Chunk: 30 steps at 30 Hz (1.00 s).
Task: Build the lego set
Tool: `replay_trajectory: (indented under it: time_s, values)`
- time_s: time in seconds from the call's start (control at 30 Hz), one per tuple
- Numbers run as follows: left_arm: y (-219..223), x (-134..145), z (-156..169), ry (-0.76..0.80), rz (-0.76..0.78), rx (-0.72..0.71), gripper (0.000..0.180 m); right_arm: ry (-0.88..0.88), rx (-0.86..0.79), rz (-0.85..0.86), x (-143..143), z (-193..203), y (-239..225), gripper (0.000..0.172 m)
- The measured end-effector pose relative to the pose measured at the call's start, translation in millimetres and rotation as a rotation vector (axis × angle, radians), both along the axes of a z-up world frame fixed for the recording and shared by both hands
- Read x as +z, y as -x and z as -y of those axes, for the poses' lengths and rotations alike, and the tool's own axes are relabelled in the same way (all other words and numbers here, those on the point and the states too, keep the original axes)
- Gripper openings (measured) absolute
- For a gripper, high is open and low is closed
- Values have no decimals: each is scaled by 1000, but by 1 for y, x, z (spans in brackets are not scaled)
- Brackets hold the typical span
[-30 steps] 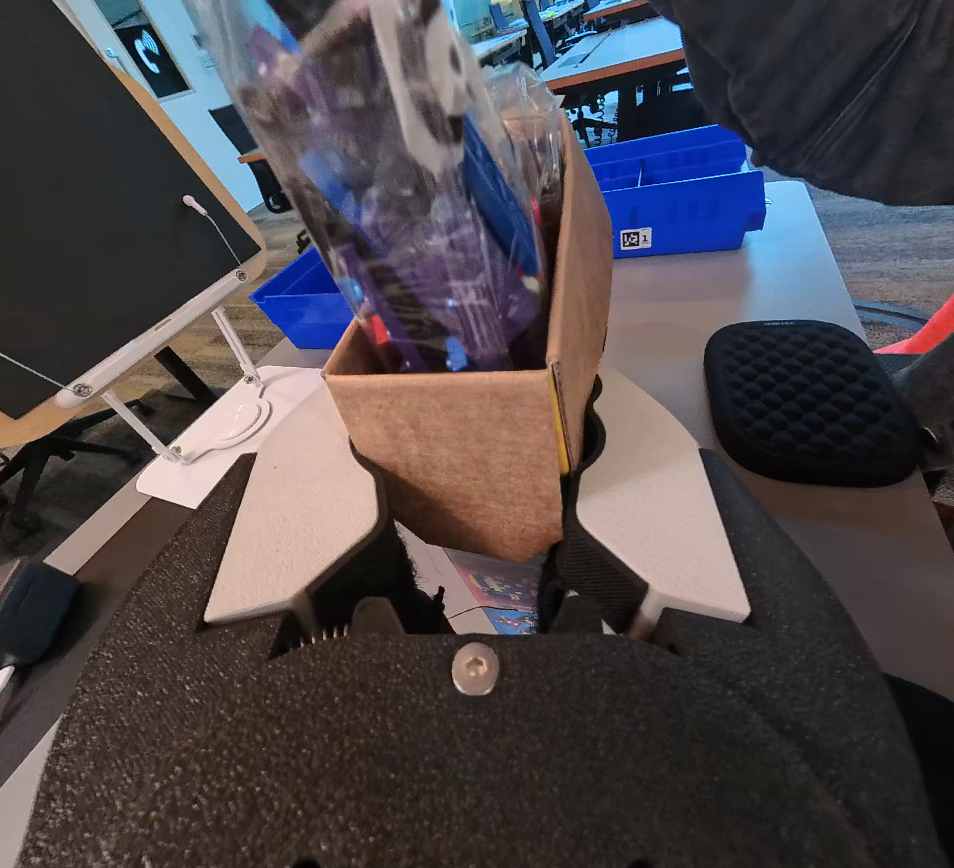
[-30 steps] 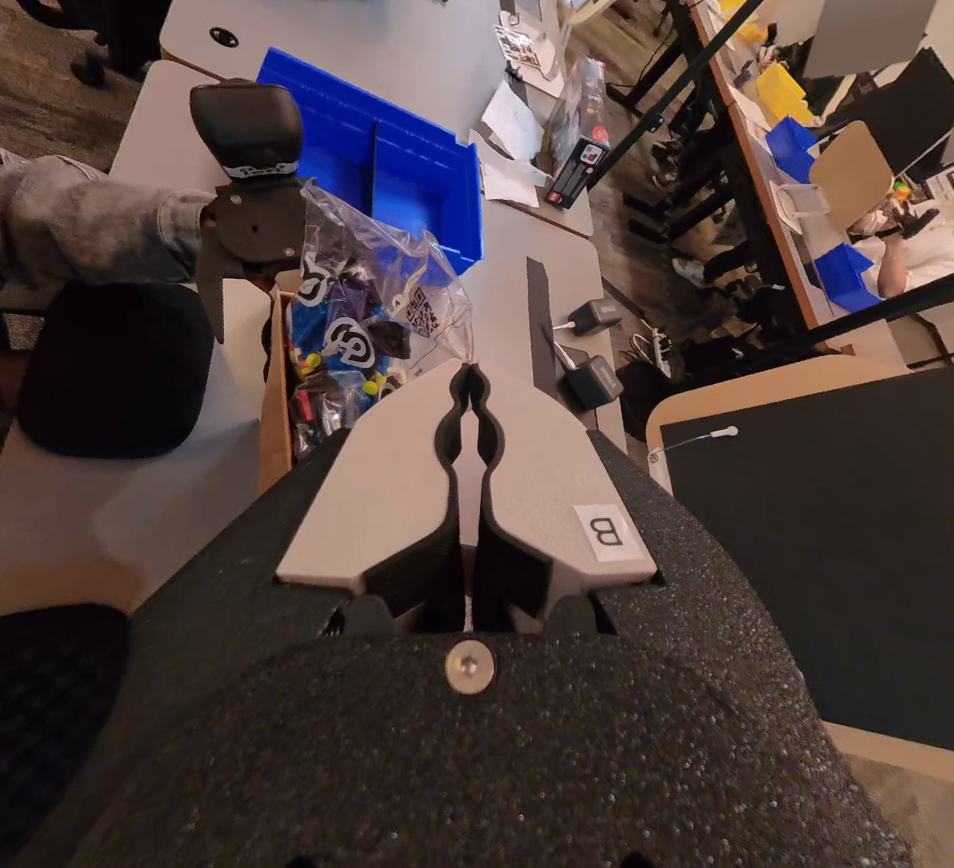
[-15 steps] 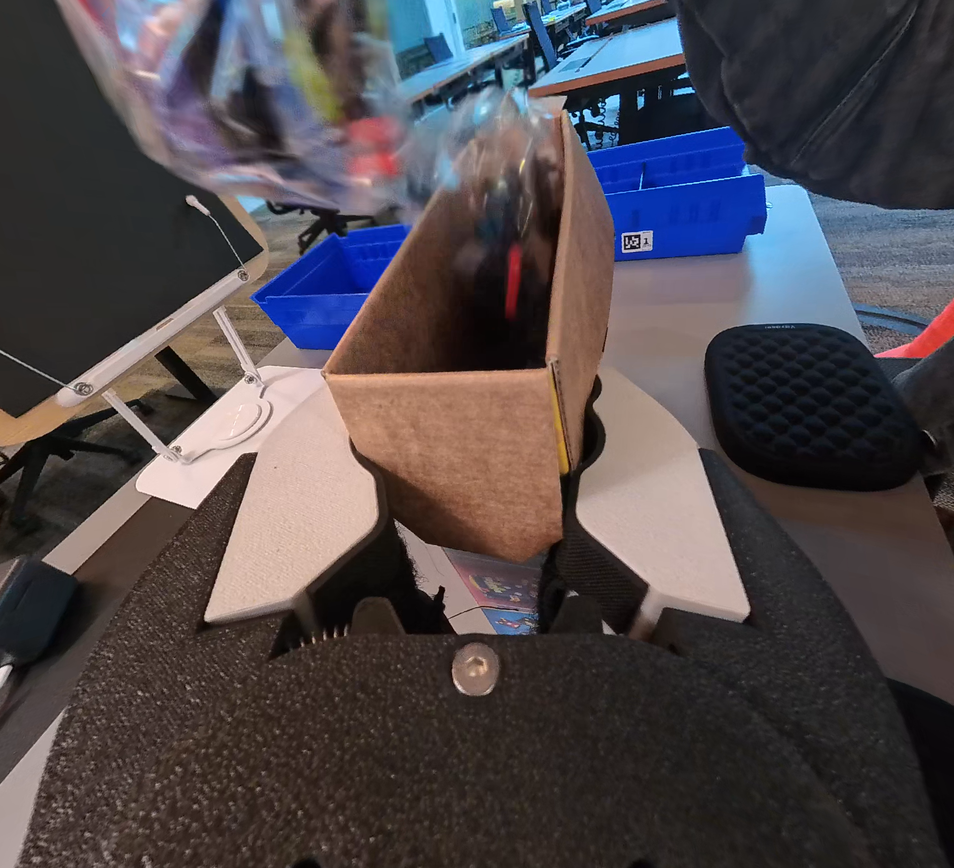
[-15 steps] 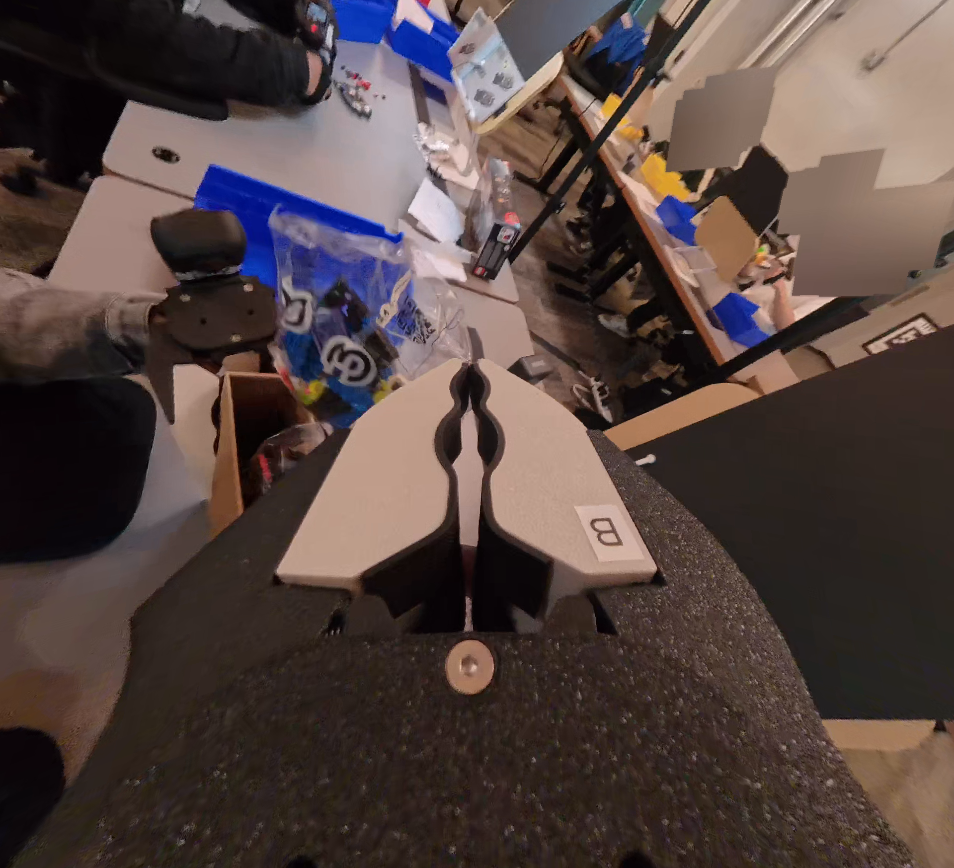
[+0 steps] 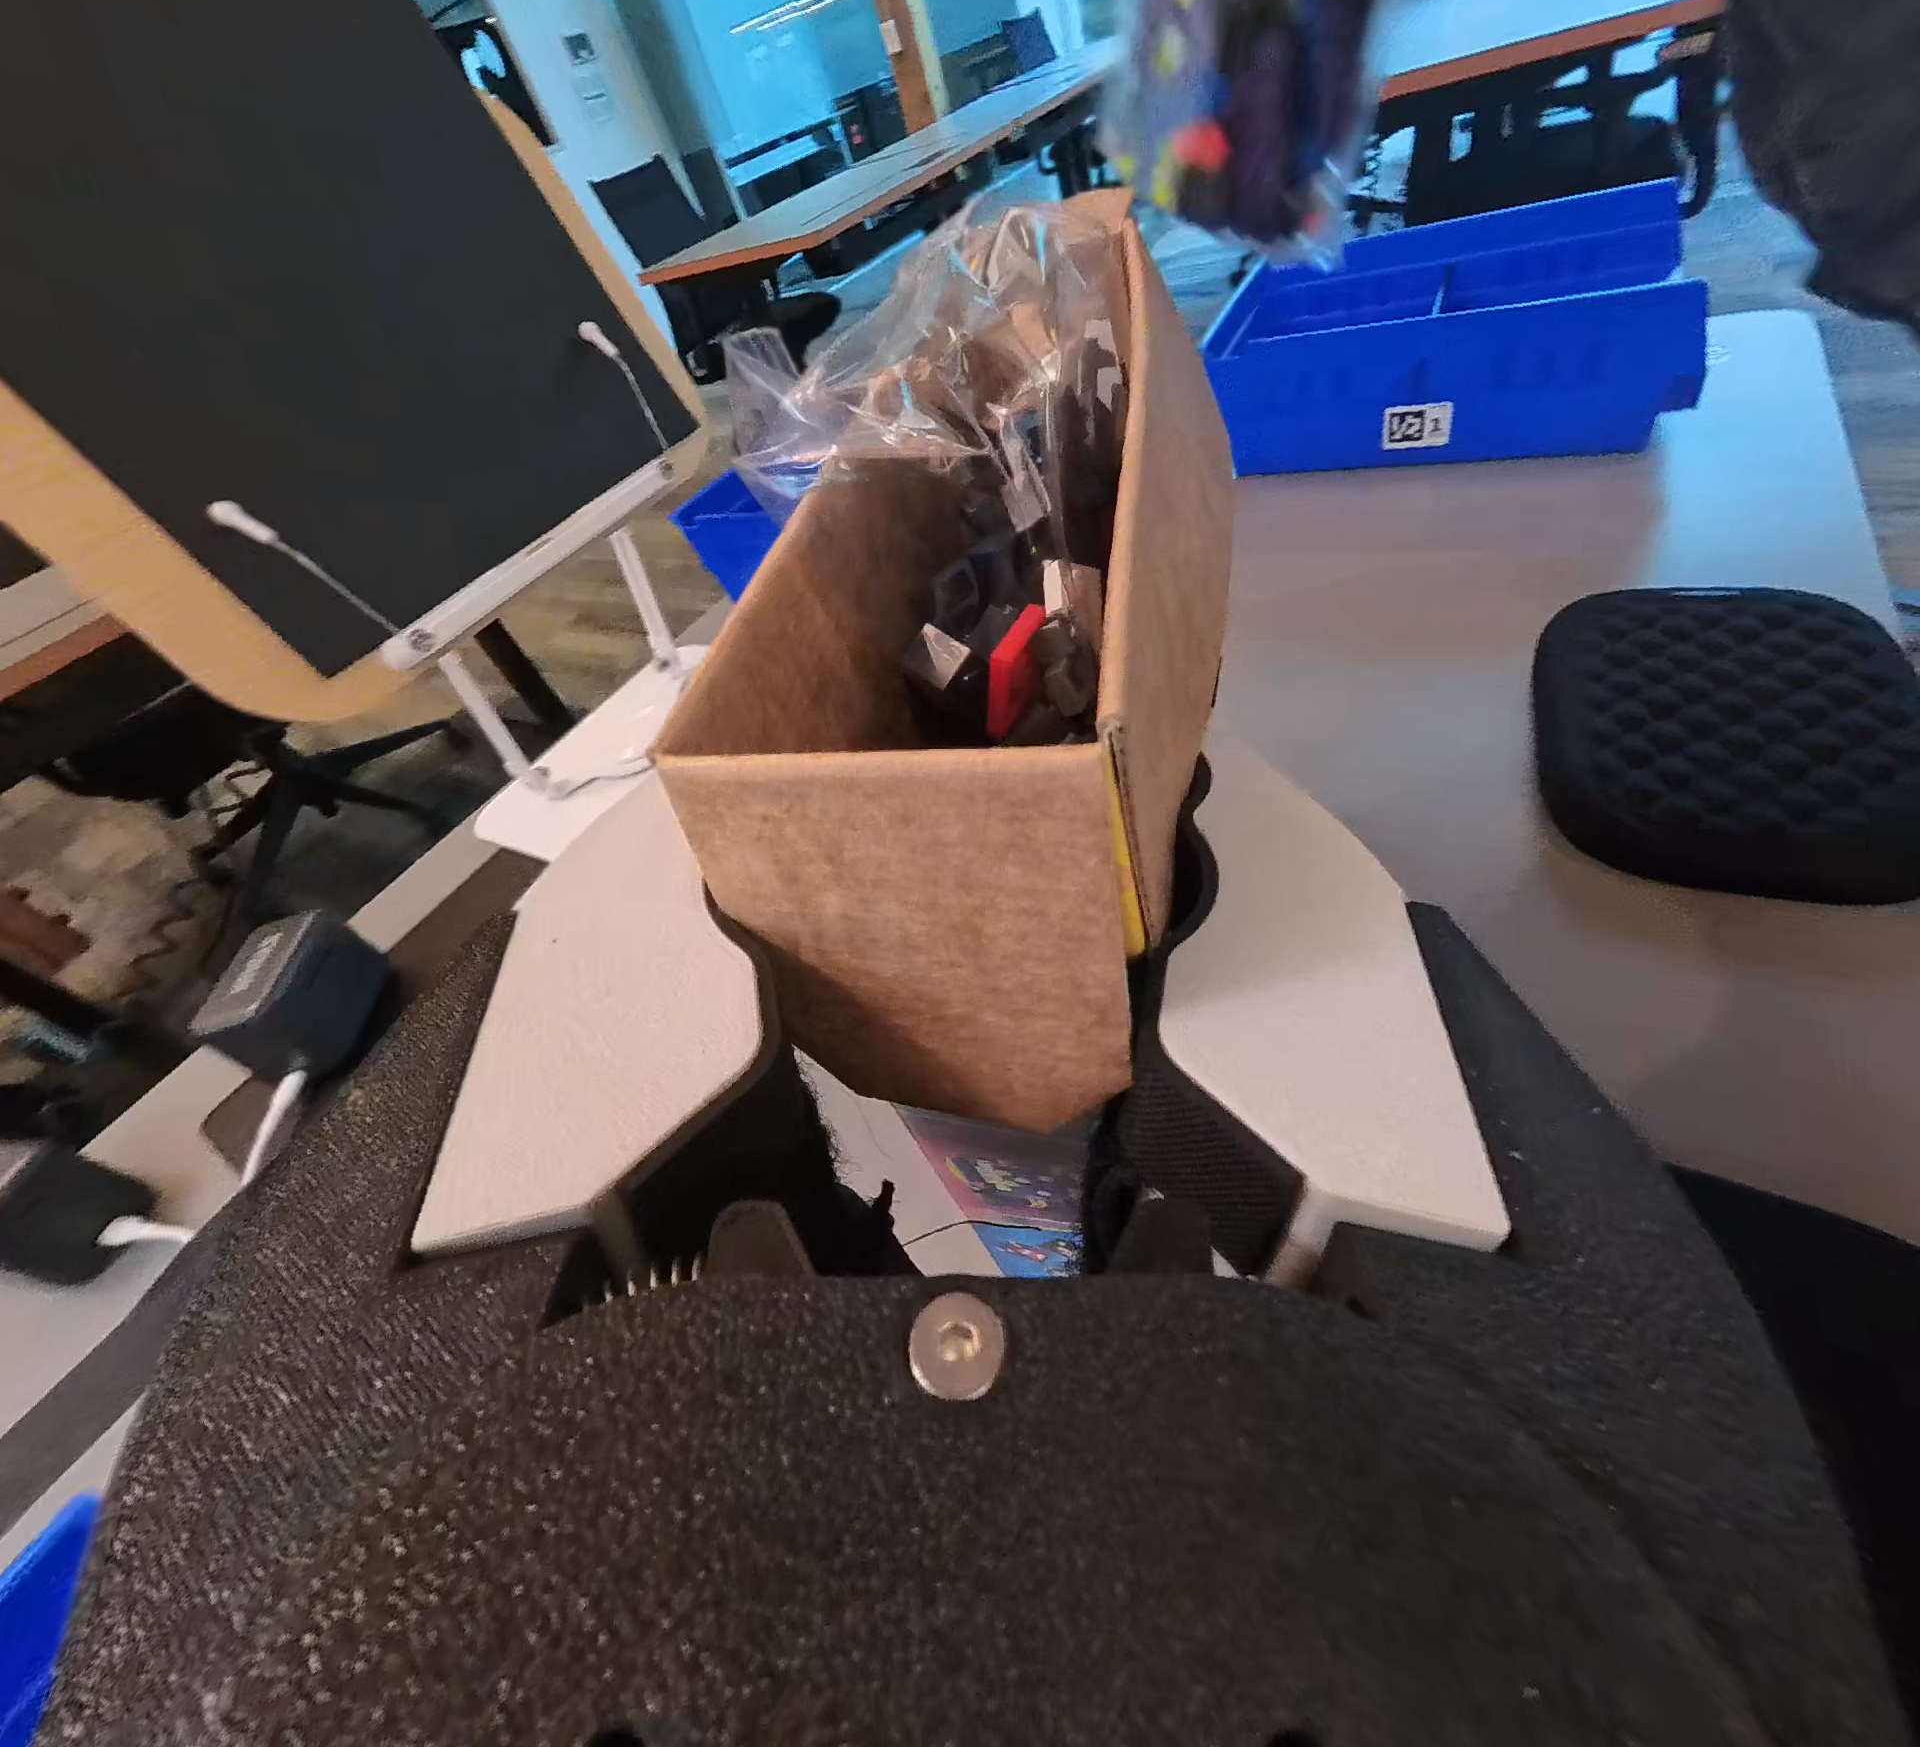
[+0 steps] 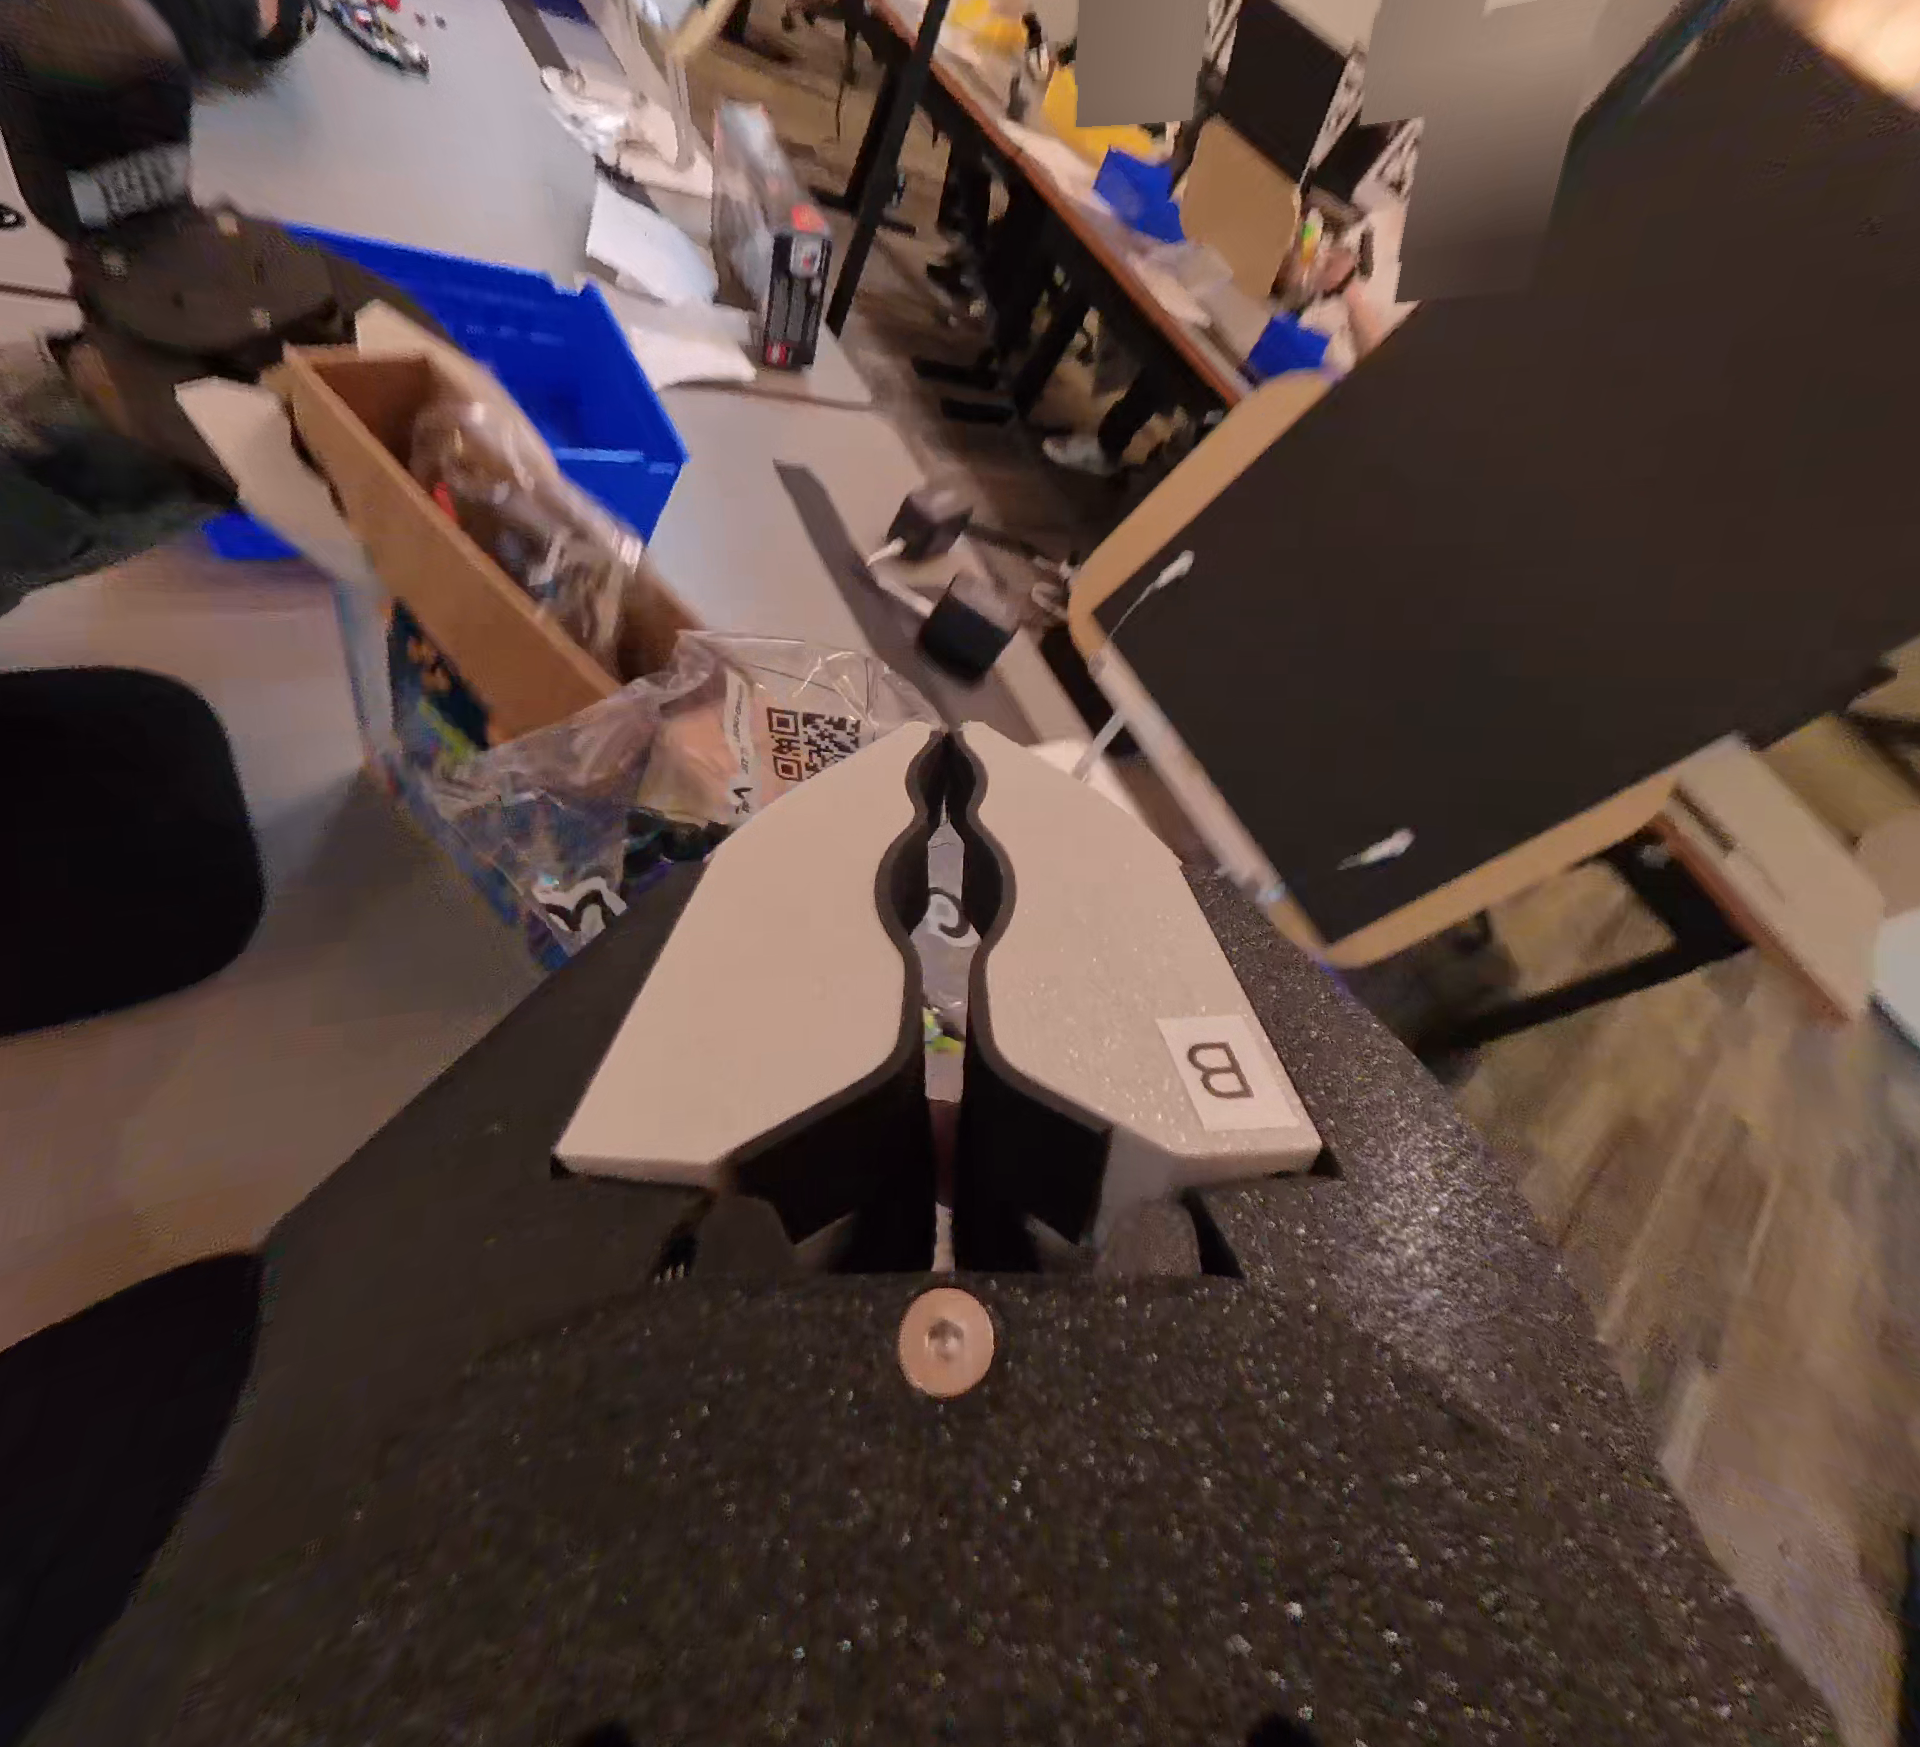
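Between the left gripper's (image 5: 951,876) white fingers (image 5: 613,1001) sat an open brown cardboard box (image 5: 914,908), both pads pressed to its sides, with a clear plastic bag of dark and red small parts (image 5: 997,492) inside. Near the box's end, the right gripper (image 6: 948,747) was closed on the edge of another clear plastic bag of blue and black pieces (image 6: 623,804). That thin film might have slipped from the pinch and spilled, or the tilted box might have shed its bag.

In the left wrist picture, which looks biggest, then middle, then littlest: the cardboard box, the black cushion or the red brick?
1. Cardboard box, though it sits nearest the camera, between the jaws.
2. Black cushion.
3. Red brick, by far the smallest.
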<state>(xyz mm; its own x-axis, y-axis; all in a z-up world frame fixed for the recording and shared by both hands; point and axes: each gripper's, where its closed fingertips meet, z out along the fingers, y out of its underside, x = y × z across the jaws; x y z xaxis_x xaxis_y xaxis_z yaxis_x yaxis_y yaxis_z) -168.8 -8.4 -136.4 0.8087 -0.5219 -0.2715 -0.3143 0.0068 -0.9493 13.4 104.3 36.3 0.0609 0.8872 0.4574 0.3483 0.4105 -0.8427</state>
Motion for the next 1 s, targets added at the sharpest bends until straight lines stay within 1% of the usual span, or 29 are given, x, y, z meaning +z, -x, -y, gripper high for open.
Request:
replay_trajectory:
  time_s: [0.1,0.23,0.33,0.4,0.5,0.53,0.57,0.63,0.67,0.7,0.73,0.77,0.8,0.83,0.87,0.9,0.93,0.97,1.0]
  values:
    - [7,0,6,-9,-13,25,77,110,-56,66,-65,0,-16,0]
    - [6,1,9,-17,-17,2,77,303,-123,179,-155,1,-24,0]
    - [1,1,12,-31,-38,-23,78,475,-164,268,-215,-10,-24,0]
    - [-1,2,14,-44,-45,-33,78,540,-198,323,-247,-24,-18,0]
    - [-6,2,19,-68,-64,-50,78,605,-221,290,-260,-50,0,0]
    - [-8,2,21,-76,-71,-51,82,606,-236,295,-263,-60,5,0]
    - [-10,2,23,-84,-80,-51,78,599,-256,306,-268,-70,9,0]
    - [-14,3,27,-105,-99,-56,78,583,-297,345,-281,-87,15,0]
    - [-16,3,30,-120,-110,-63,77,580,-304,356,-287,-92,18,2]
    - [-19,3,33,-135,-122,-70,78,577,-306,354,-290,-97,20,12]
    - [-21,2,35,-147,-134,-74,78,571,-309,334,-288,-101,21,23]
    - [-23,2,37,-157,-145,-74,78,561,-309,282,-277,-105,21,35]
    - [-25,2,40,-167,-154,-75,78,547,-298,197,-259,-105,20,48]
    - [-27,2,42,-176,-163,-75,78,523,-271,89,-232,-102,19,53]
    - [-29,2,44,-185,-171,-75,78,480,-224,-33,-199,-93,16,56]
    - [-31,1,46,-194,-180,-76,78,420,-152,-153,-163,-77,11,53]
    - [-33,1,48,-205,-191,-75,78,351,-56,-250,-128,-53,7,51]
    - [-35,0,49,-218,-205,-75,78,283,45,-311,-98,-23,3,48]
    - [-39,0,51,-236,-223,-76,78,218,158,-325,-78,12,2,45]
